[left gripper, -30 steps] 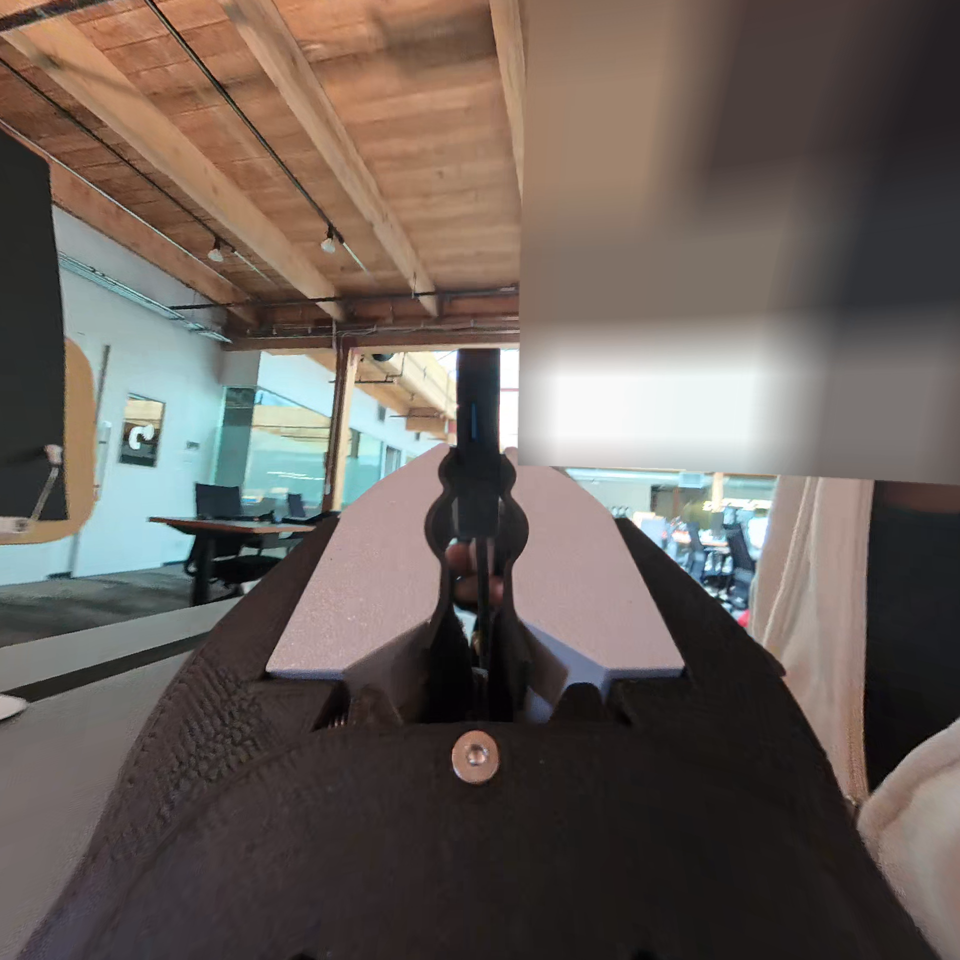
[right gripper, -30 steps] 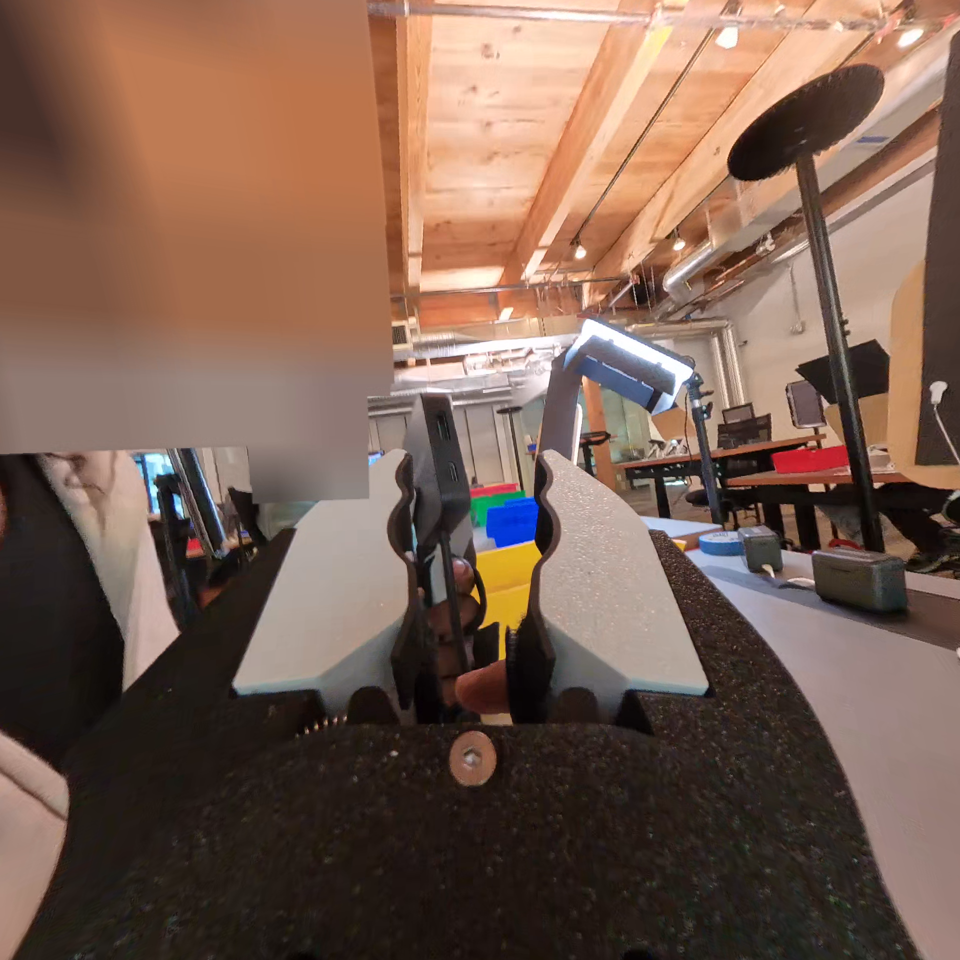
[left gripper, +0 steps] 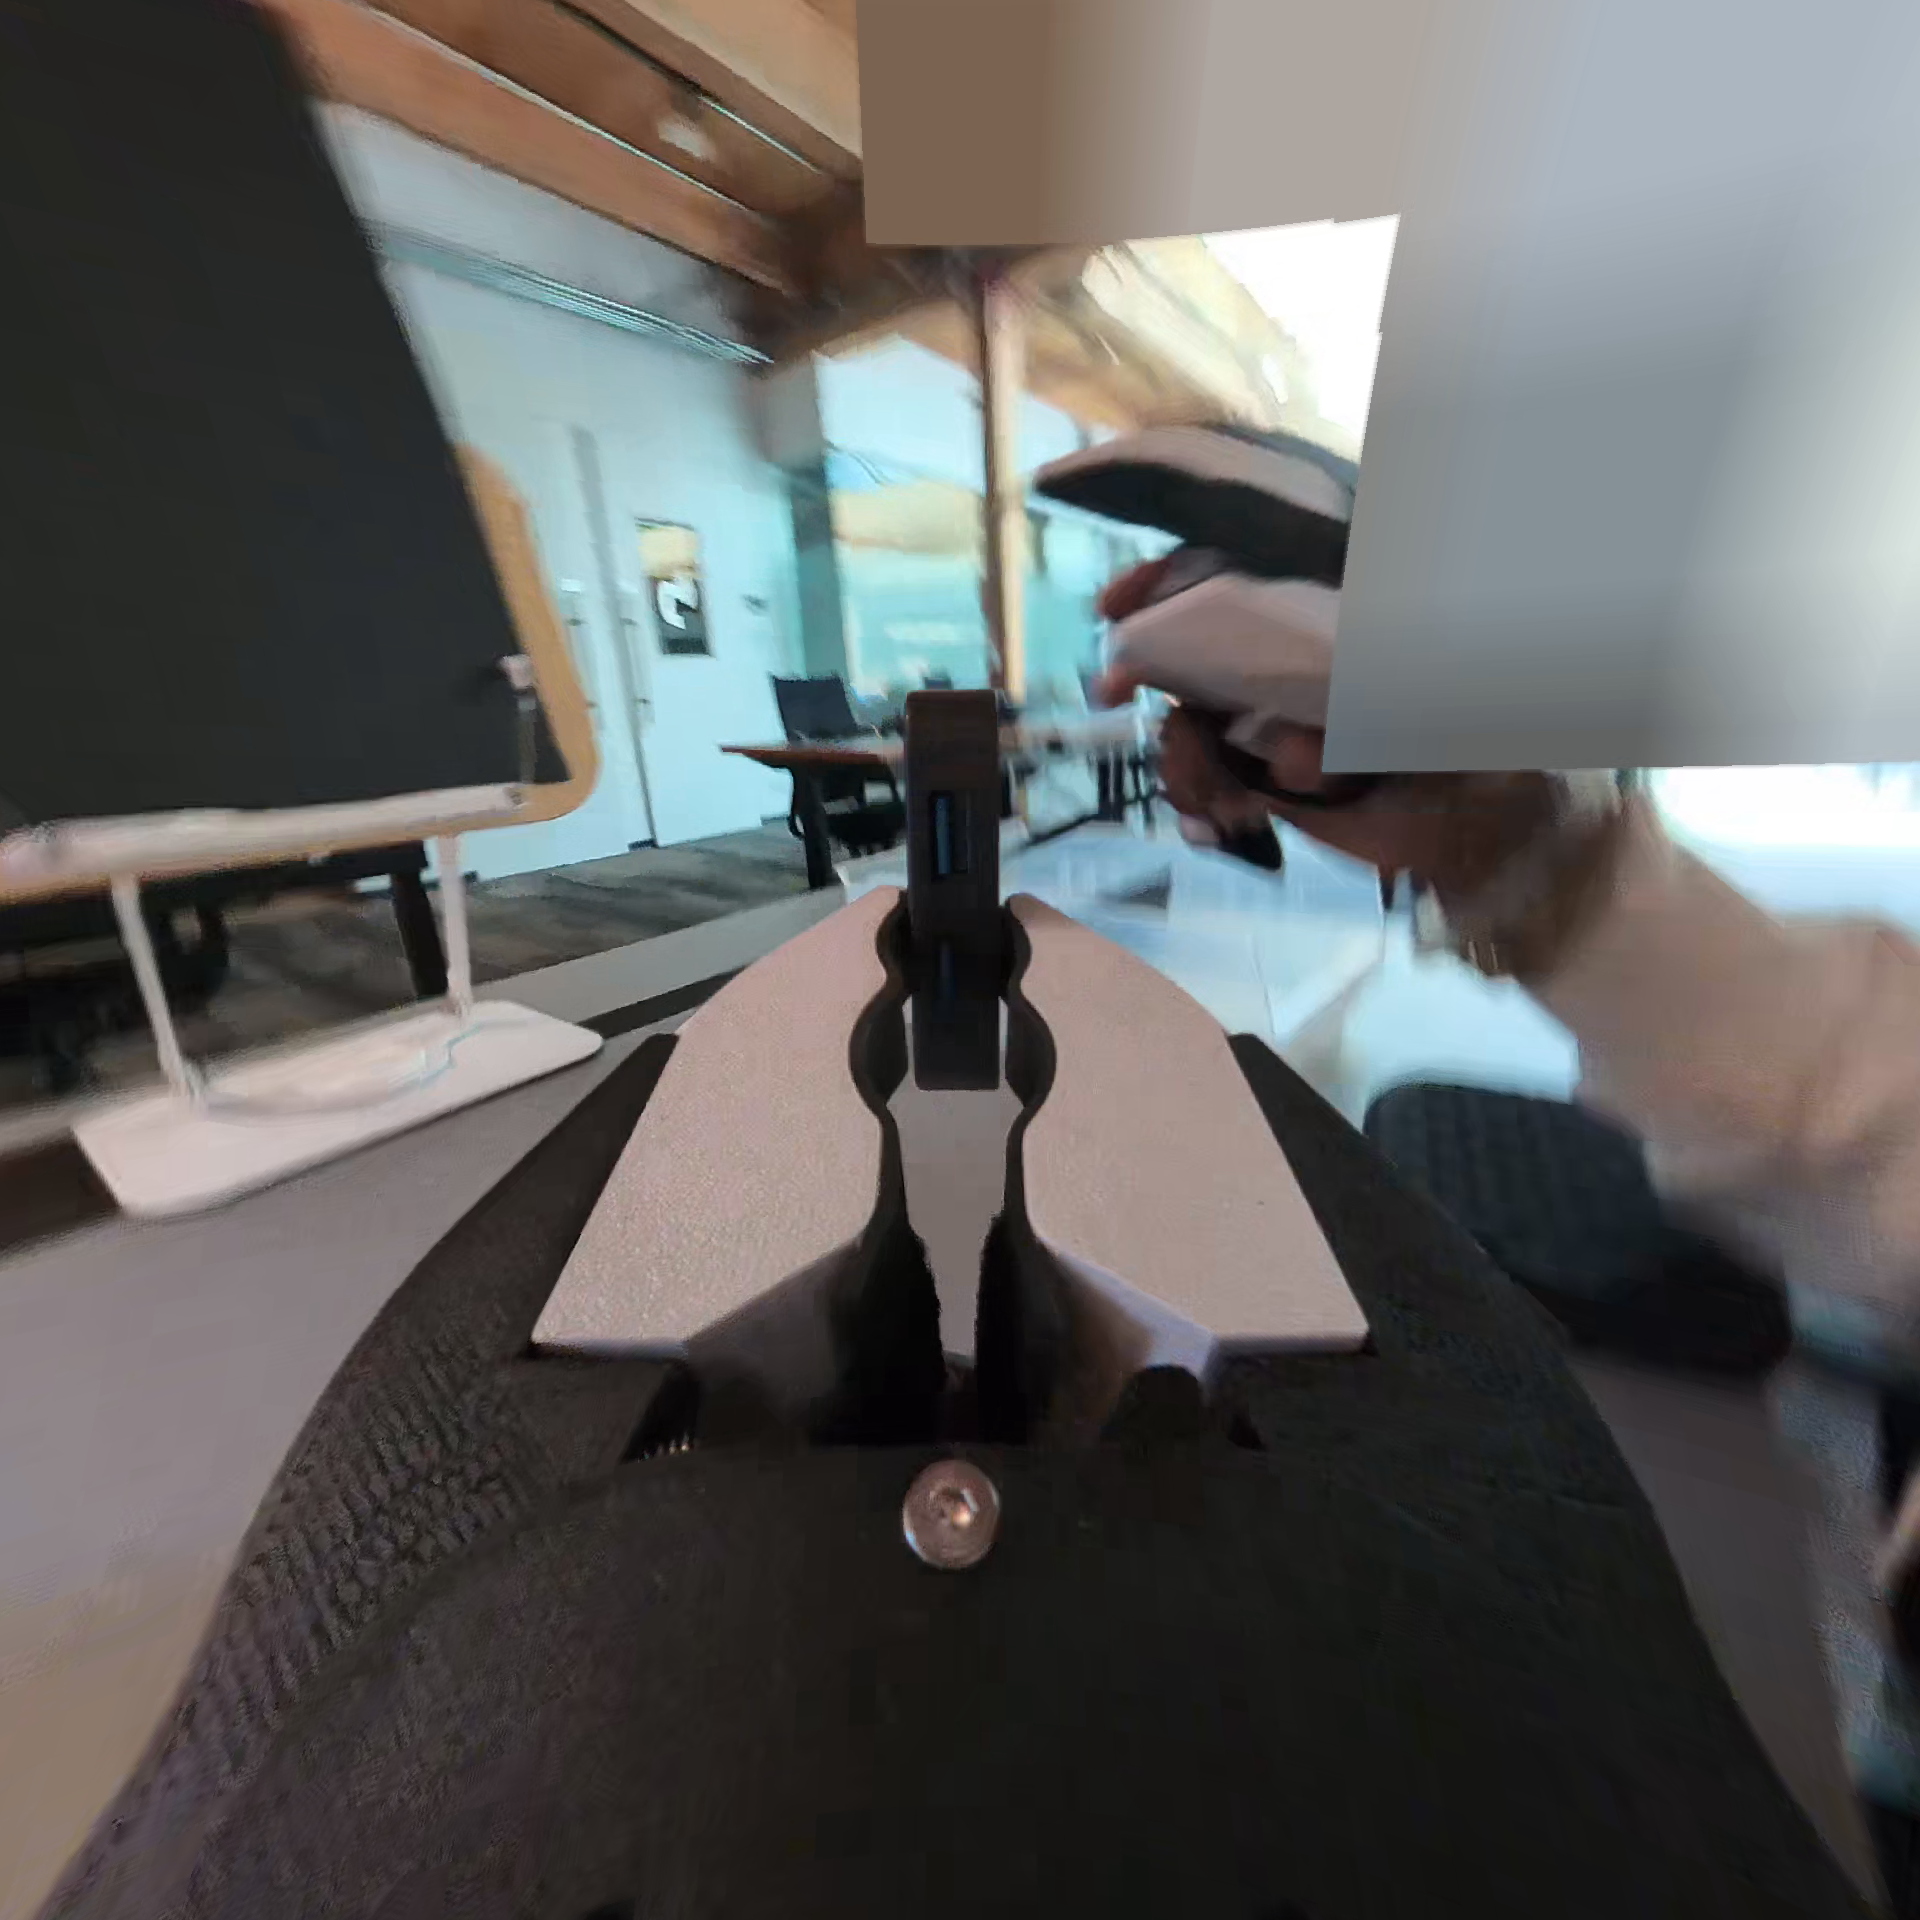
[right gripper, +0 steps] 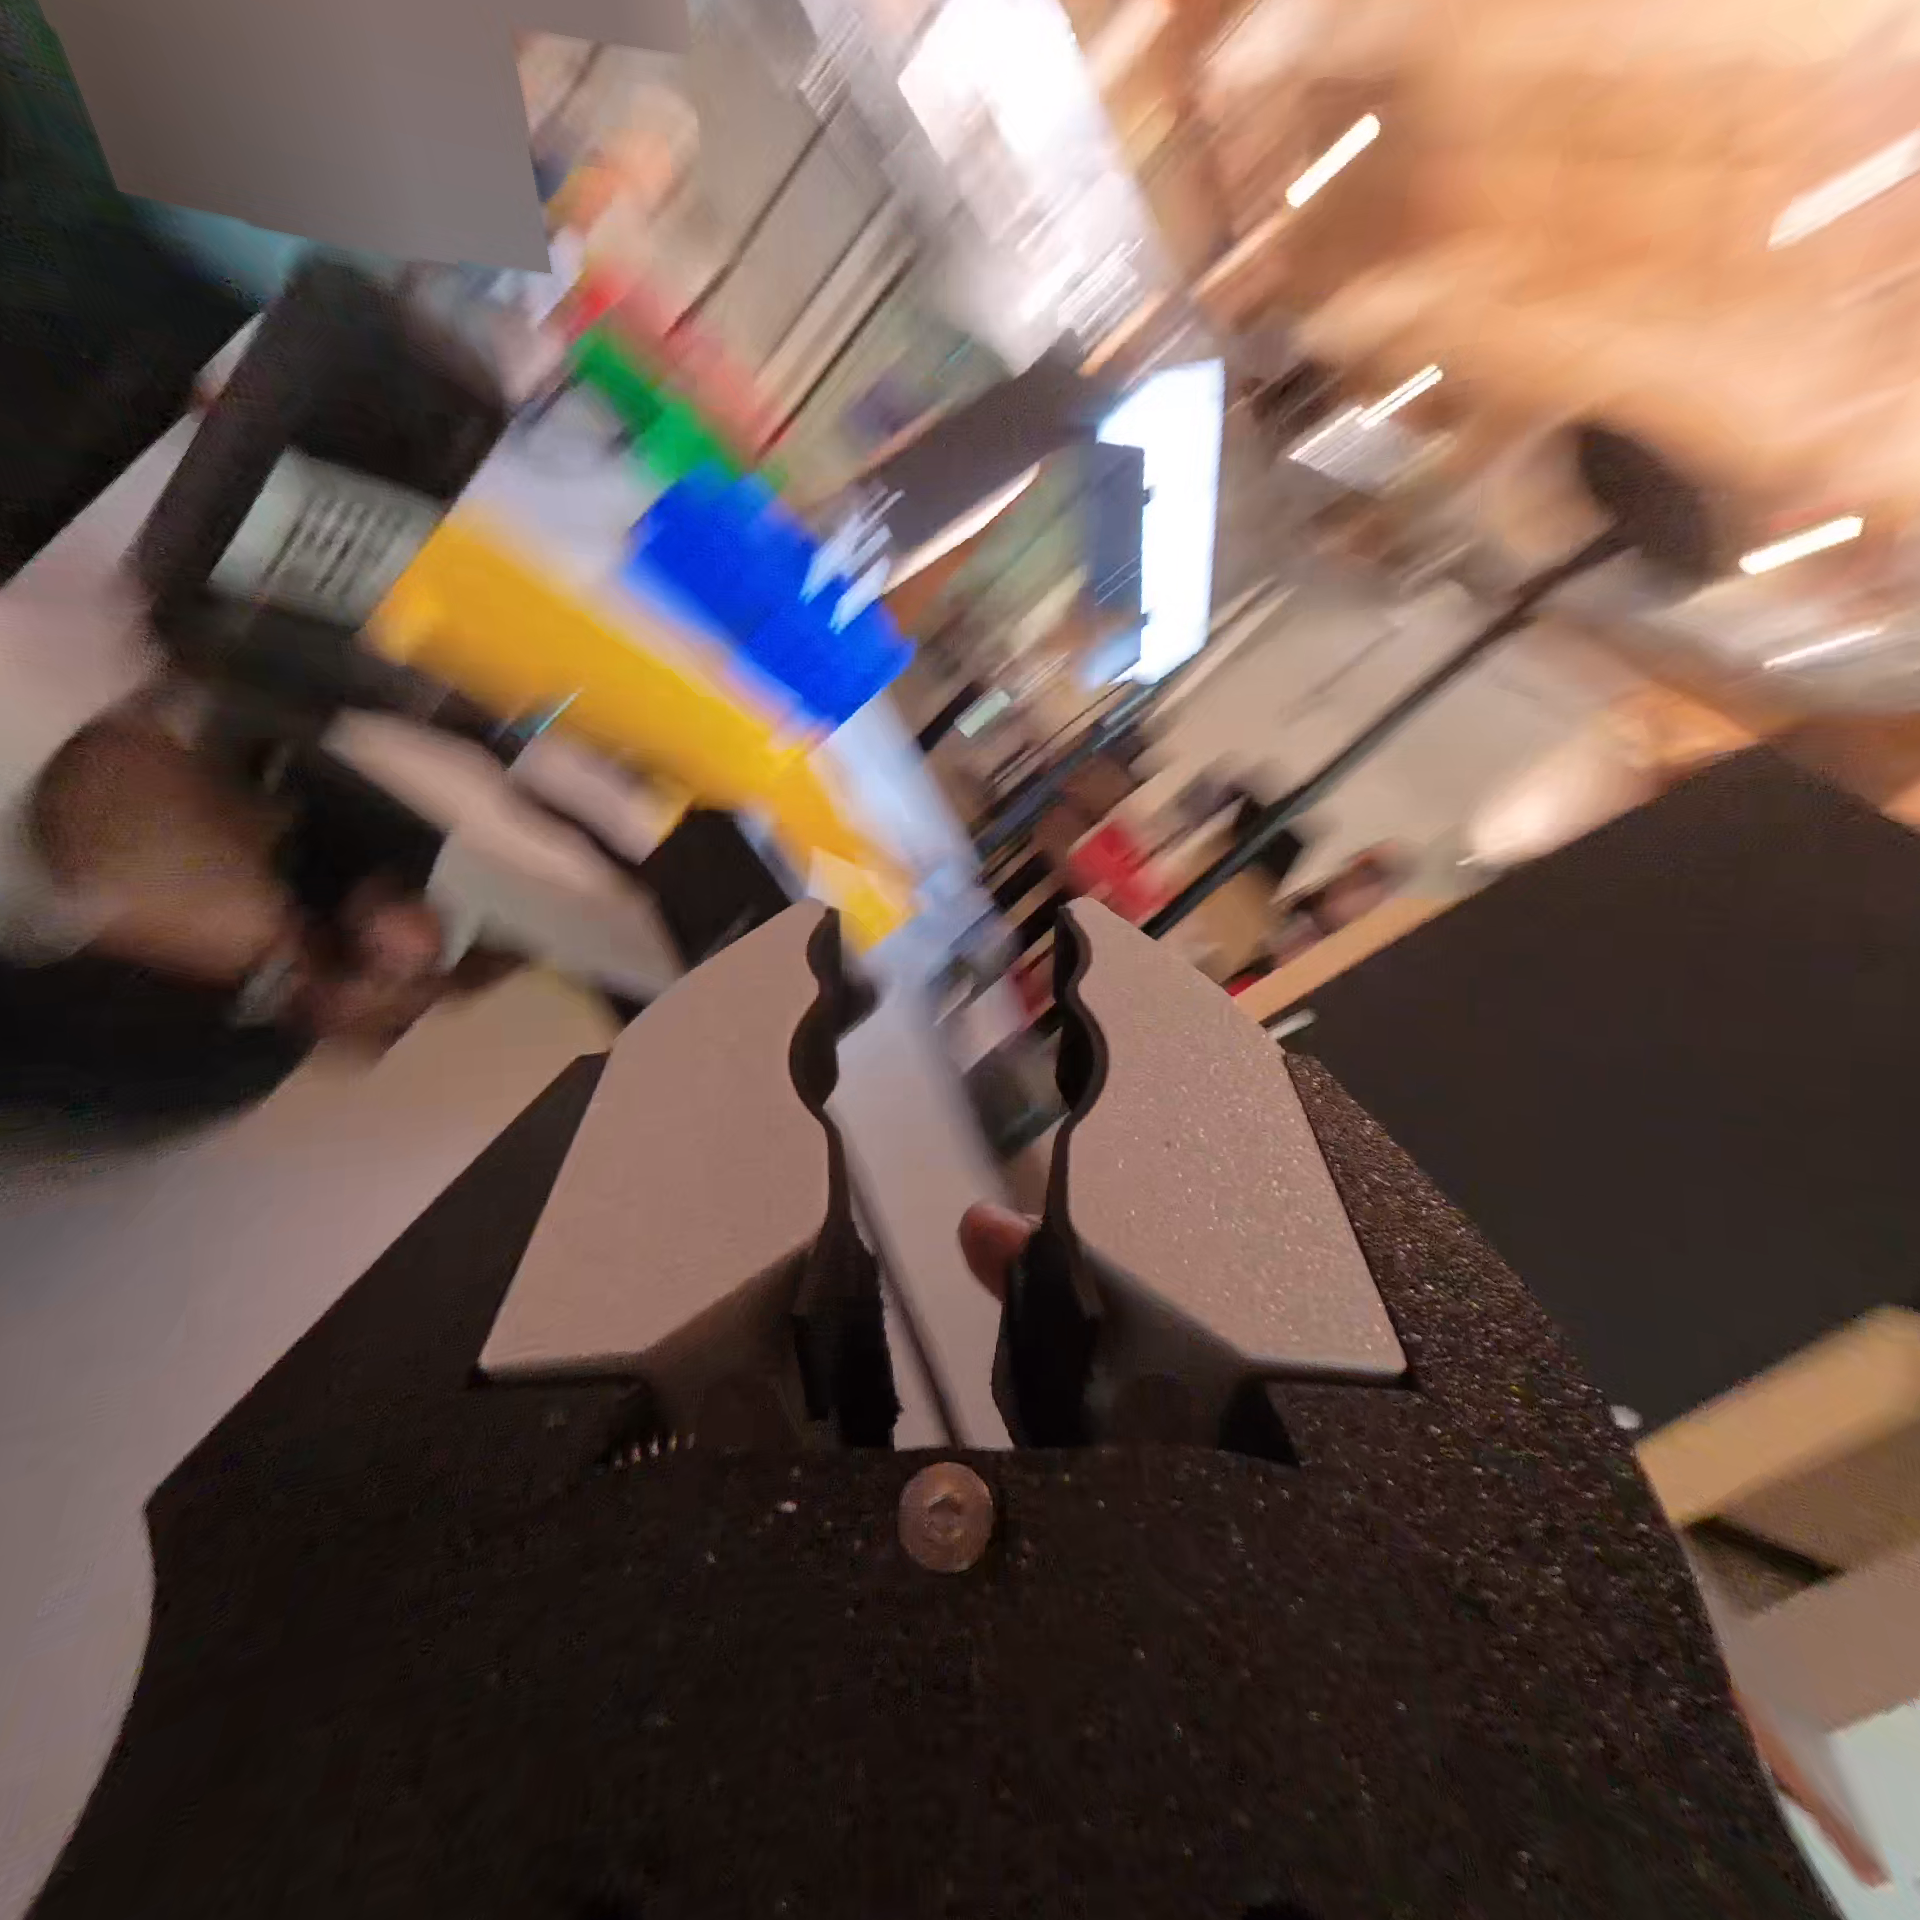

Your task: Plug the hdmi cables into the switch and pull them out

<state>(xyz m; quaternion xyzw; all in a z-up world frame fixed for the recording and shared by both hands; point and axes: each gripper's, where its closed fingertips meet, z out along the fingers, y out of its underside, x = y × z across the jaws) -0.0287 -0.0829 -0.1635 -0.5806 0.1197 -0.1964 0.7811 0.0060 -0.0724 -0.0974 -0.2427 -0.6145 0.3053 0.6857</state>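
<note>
Switch (left gripper: 951, 873): dark, upright, clamped between my left gripper (left gripper: 953, 920) fingertips above grey table (left gripper: 156, 1382). My right gripper (right gripper: 943, 940) stood apart, empty. White stand (left gripper: 312, 1091) left; wood-beamed office beyond, blurred.

In the left wrist view, a dark panel (left gripper: 197, 416) fills the upper left, propped on a white stand (left gripper: 343, 1091) on a grey table (left gripper: 156, 1403). Behind, at mid-frame, a desk (left gripper: 821, 753) and chair (left gripper: 816, 696) stand by a white wall (left gripper: 499, 384). In the blurred right wrist view, yellow (right gripper: 582, 665), blue (right gripper: 769, 582) and green (right gripper: 665, 405) bins sit centre left.
</note>
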